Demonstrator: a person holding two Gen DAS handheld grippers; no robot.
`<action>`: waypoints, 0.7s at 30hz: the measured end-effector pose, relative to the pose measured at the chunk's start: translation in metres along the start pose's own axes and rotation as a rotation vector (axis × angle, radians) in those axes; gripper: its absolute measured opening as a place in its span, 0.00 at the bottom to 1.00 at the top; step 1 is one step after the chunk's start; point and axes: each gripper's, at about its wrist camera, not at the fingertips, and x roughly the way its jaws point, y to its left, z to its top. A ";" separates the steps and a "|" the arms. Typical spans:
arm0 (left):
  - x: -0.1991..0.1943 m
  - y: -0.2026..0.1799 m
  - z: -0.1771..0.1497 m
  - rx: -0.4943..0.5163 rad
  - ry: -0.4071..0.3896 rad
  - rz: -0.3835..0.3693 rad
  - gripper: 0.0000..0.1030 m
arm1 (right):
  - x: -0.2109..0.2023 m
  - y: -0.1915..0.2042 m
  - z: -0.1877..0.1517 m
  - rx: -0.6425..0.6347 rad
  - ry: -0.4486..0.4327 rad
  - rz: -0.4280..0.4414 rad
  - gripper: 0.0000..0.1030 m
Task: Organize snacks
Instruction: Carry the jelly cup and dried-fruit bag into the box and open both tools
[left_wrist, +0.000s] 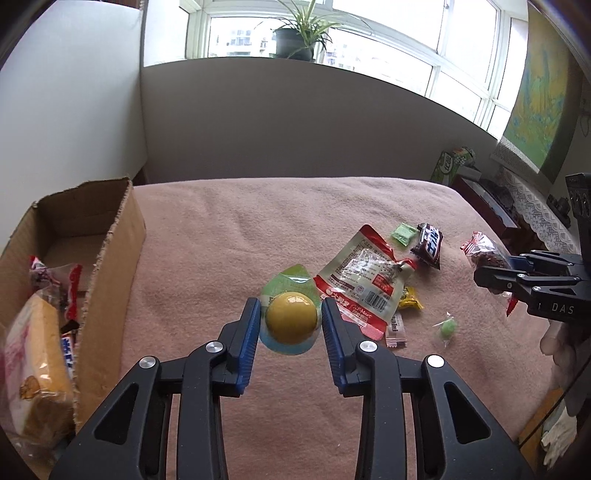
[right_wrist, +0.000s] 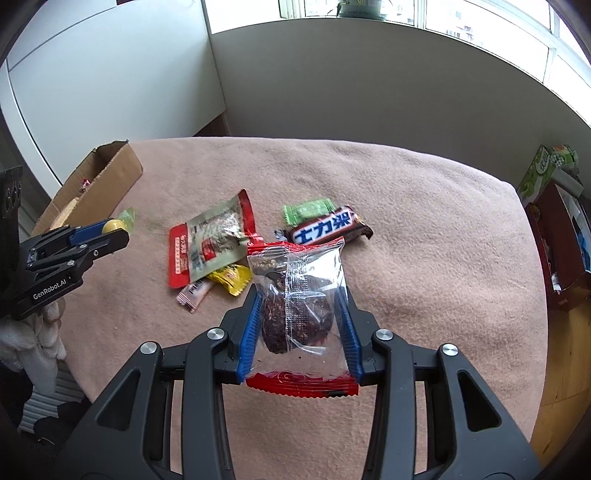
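My left gripper (left_wrist: 290, 315) is shut on a yellow round snack in a clear green-blue wrapper (left_wrist: 291, 321), held above the pink blanket. My right gripper (right_wrist: 299, 314) is shut on a clear red-edged packet with a dark cake (right_wrist: 295, 306), lifted above the blanket. On the blanket lie a red and beige pouch (right_wrist: 210, 243), a brown chocolate bar (right_wrist: 328, 227), a green candy (right_wrist: 306, 210), a yellow candy (right_wrist: 231, 277) and a pink candy (right_wrist: 194, 293). A small green sweet (left_wrist: 447, 328) lies apart. The cardboard box (left_wrist: 114, 258) stands at the left with several snacks inside.
The blanket-covered table (right_wrist: 424, 240) ends at a grey wall behind. A green carton (right_wrist: 539, 173) and a red box (right_wrist: 557, 229) stand on a side stand at the right. A potted plant (left_wrist: 295, 40) sits on the window sill.
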 end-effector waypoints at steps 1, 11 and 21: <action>-0.005 0.003 -0.001 -0.008 -0.007 0.002 0.31 | -0.002 0.007 0.003 -0.006 -0.007 0.007 0.40; -0.051 0.048 -0.001 -0.082 -0.083 0.069 0.31 | -0.005 0.079 0.044 -0.093 -0.064 0.120 0.40; -0.087 0.105 -0.011 -0.181 -0.131 0.174 0.31 | 0.019 0.160 0.083 -0.205 -0.058 0.219 0.40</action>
